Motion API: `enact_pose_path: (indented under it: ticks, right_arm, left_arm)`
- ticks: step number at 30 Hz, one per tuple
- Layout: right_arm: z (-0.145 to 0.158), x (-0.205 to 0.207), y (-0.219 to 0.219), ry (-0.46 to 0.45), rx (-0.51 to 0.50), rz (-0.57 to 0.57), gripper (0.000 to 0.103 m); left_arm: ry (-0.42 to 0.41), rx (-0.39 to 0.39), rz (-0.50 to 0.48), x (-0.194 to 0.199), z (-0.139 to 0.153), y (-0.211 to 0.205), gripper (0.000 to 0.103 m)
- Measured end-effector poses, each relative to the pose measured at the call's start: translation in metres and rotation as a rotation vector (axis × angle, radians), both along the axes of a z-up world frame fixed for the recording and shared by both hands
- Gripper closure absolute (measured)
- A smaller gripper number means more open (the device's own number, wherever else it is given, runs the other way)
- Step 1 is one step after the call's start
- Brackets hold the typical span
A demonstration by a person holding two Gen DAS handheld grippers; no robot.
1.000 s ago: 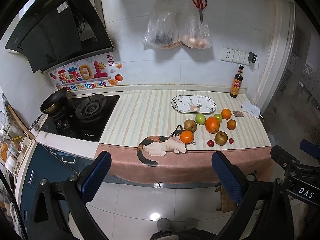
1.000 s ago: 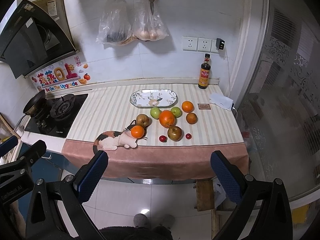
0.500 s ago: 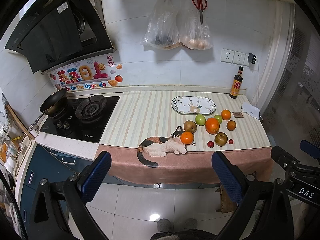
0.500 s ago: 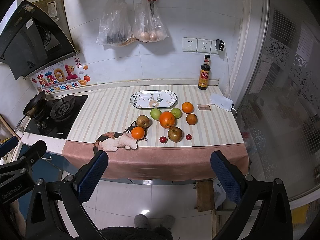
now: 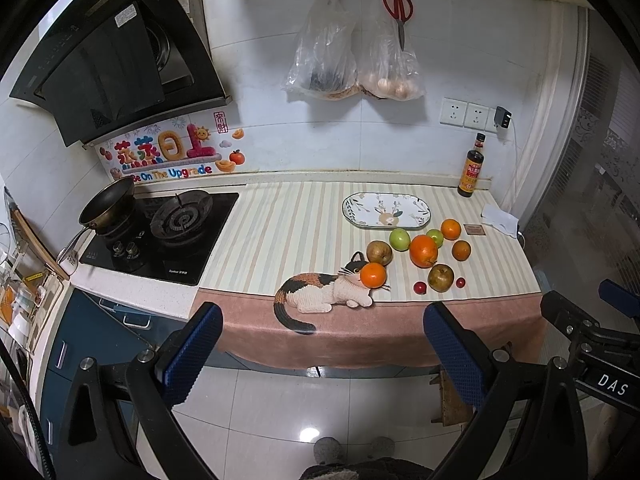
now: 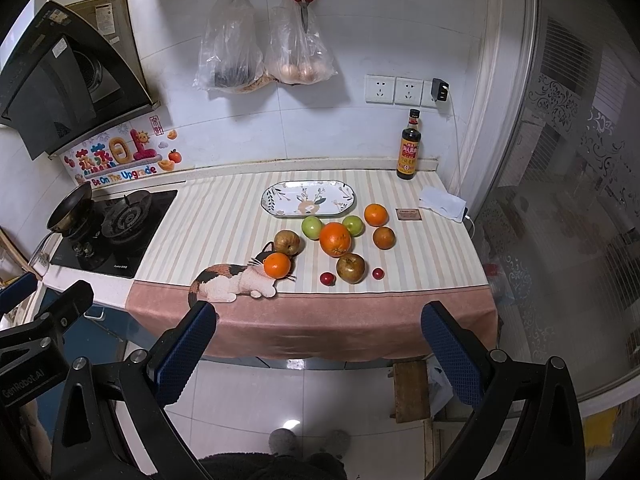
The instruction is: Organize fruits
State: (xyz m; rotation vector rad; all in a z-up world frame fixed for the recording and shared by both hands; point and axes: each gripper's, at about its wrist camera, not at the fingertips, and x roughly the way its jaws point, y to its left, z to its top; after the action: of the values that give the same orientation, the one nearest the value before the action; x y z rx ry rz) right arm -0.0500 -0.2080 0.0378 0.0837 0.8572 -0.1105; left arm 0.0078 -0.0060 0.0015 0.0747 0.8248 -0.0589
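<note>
Several fruits lie loose on the striped counter cloth (image 6: 224, 232): a big orange (image 6: 335, 239) (image 5: 423, 250), smaller oranges (image 6: 277, 265) (image 6: 375, 215), two green apples (image 6: 311, 227) (image 6: 353, 225), brownish apples (image 6: 350, 268) (image 6: 287, 241) and two small red fruits (image 6: 327, 278) (image 6: 378, 273). An oval patterned plate (image 6: 308, 197) (image 5: 386, 210) sits bare behind them. My left gripper (image 5: 320, 350) and right gripper (image 6: 318, 348) both stand open, well back from the counter above the floor, holding nothing.
A gas hob (image 5: 160, 236) with a pan (image 5: 107, 205) is at the left. A sauce bottle (image 6: 409, 146), a folded cloth (image 6: 442, 202) and a small card (image 6: 408, 213) sit at the counter's right. Bags (image 6: 264, 44) and scissors hang on the wall. A wooden stool (image 6: 410, 390) stands below.
Both views have drifted very slightly; the counter sits a touch nearer. No fruit has moved and both grippers stay open.
</note>
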Motion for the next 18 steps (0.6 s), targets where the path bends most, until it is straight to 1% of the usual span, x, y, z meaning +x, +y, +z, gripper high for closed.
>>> enact_pose_path:
  ticks: [18]
  right_arm:
    - [0.0028, -0.0016, -0.0004, -0.005, 0.004, 0.000, 0.000]
  left_arm:
    - [-0.004, -0.004, -0.002, 0.0037, 0.0064, -0.0009, 0.000]
